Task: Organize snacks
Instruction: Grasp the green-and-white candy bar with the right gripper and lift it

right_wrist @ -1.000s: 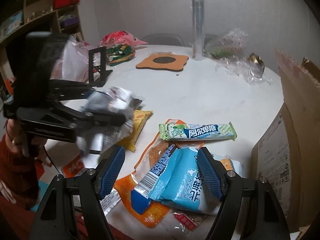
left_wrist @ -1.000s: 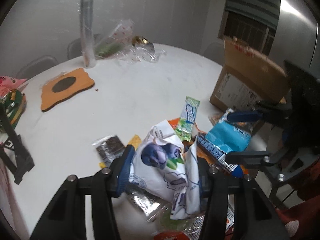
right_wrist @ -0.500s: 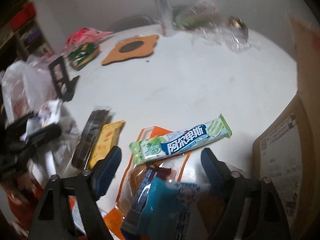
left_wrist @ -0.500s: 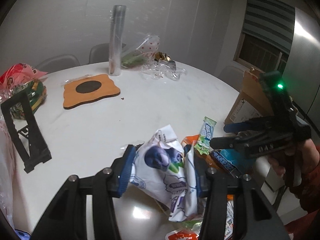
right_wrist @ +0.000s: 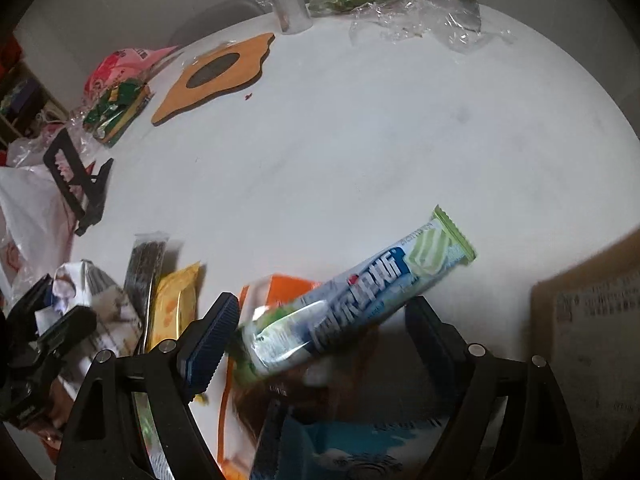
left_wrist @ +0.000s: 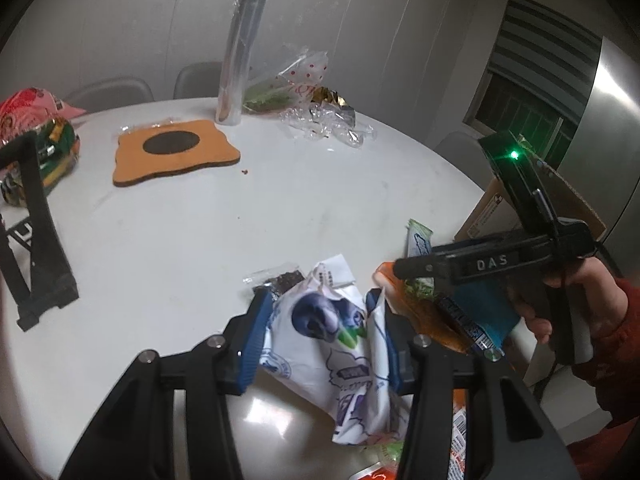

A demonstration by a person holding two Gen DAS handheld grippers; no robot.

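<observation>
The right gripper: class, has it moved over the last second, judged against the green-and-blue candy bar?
Yes. The right gripper has closed in on the candy bar, which now lies between its open fingers.

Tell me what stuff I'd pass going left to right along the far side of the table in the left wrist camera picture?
Red and green snack bag → black stand → orange mat with a dark oval → tall shiny roll → dotted clear bag with greens → crumpled clear and gold wrappers.
</observation>
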